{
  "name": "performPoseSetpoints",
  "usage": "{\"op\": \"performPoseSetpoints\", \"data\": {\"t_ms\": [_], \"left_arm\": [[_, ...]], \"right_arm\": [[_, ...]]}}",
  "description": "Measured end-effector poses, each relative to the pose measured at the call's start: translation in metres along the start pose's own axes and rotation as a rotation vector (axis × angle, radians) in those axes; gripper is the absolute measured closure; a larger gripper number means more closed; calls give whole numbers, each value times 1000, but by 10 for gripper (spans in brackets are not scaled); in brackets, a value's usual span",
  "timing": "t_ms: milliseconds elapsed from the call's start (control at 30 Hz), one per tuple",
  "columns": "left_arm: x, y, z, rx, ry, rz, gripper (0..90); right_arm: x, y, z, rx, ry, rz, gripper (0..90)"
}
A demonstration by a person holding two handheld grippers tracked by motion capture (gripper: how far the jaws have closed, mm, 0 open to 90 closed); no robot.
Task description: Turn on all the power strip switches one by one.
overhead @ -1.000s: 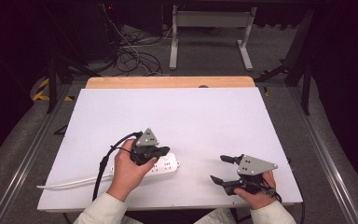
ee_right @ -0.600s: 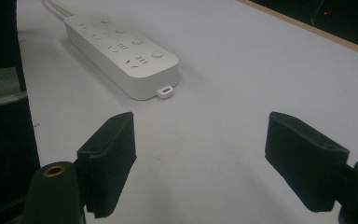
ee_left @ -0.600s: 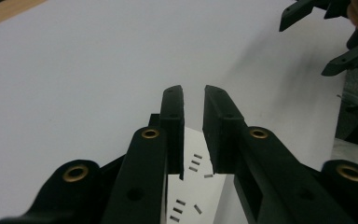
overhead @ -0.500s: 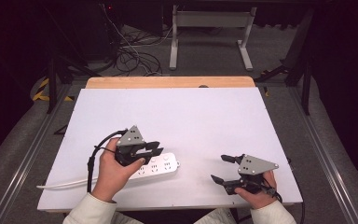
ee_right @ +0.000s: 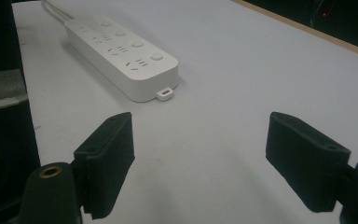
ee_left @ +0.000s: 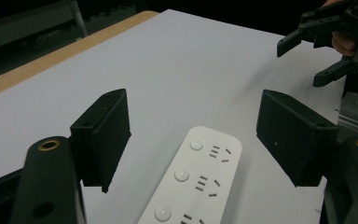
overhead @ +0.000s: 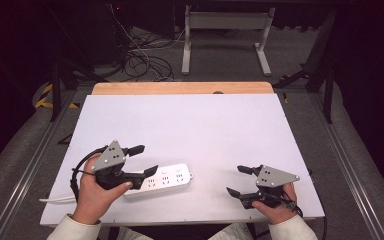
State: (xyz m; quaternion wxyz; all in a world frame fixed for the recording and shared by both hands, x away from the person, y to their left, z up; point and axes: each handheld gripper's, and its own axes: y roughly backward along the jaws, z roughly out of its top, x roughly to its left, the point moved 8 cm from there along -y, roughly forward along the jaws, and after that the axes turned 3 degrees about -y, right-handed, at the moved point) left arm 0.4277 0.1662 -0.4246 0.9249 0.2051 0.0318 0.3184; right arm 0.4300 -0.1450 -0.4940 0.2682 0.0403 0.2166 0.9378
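At the left of the table [overhead: 190,120], my left hand [overhead: 94,196] holds my left gripper [overhead: 145,161] just above the white power strip [overhead: 162,179]. Its jaws have just been opening and now stand wide apart, one on each side of the strip's near end, with no pad pressing on it; the strip lies flat on the white tabletop below them. From the left gripper view, the power strip [ee_left: 193,184] runs up between my two black jaws, its round buttons and socket slots facing up, and bare table shows between each jaw and the strip's edges. The strip's pale cable [overhead: 57,199] trails off toward the left edge of the table, beside my wrist.

Past the strip's rounded right end comes open white surface. Then, near the front right corner, my right hand [overhead: 275,202] holds my right gripper [overhead: 239,180] low over the table, jaws spread wide with nothing between them. From the right gripper view, the power strip [ee_right: 121,51] lies well beyond my jaws, its small tab end turned toward them.
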Motion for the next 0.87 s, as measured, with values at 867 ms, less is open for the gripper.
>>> {"op": "performPoseSetpoints", "data": {"t_ms": [867], "left_arm": [[21,42,-100,-21,96,99,153]], "right_arm": [[-5,1,0,-16,-48,-6,165]]}}
